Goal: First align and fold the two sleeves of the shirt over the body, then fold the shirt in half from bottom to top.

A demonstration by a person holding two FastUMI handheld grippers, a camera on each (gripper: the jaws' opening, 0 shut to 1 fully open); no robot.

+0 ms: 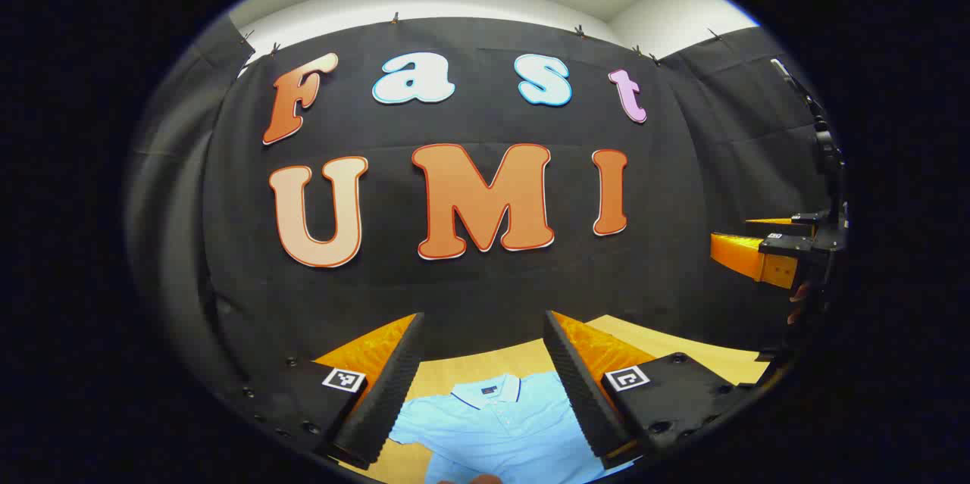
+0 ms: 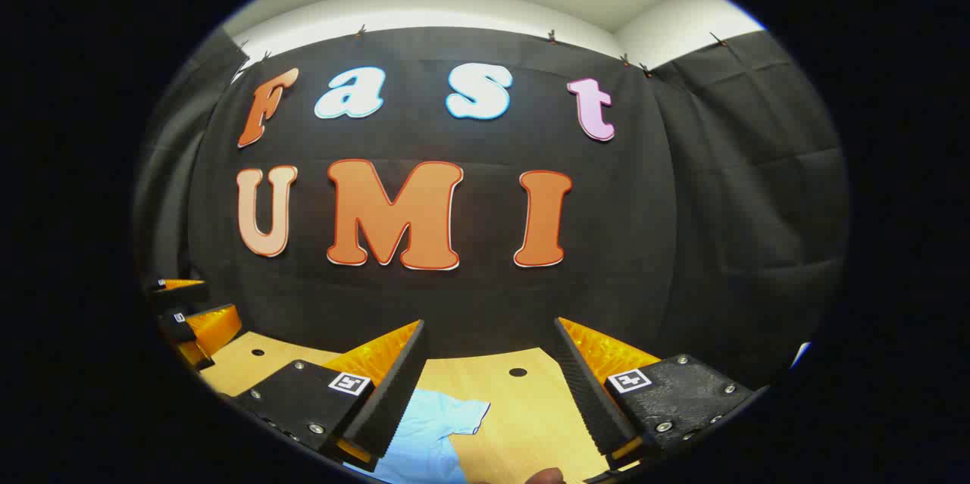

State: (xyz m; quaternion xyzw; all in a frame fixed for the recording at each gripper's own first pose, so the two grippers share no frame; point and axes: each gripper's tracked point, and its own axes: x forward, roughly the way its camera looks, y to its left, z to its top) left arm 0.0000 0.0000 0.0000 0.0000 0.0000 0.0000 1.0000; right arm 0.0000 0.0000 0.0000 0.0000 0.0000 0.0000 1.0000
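Note:
A light blue polo shirt point(image 1: 492, 423) lies flat on the wooden table point(image 1: 455, 374), collar toward the black wall. In the left gripper view my left gripper point(image 1: 483, 332) is open and raised above the shirt, the collar showing between its fingers. The right gripper point(image 1: 765, 249) appears at the far right of that view, held high beside a hand. In the right gripper view my right gripper point(image 2: 489, 336) is open above the table, and one short sleeve of the shirt point(image 2: 447, 419) spreads out below it, nearer its left finger. The left gripper point(image 2: 189, 317) shows at the far left there.
The wooden table point(image 2: 523, 408) has a small round hole point(image 2: 517, 372) near its far edge and another point(image 2: 258, 352) farther left. Black cloth walls close in behind and on both sides. A fingertip point(image 2: 546, 476) pokes in at the bottom edge.

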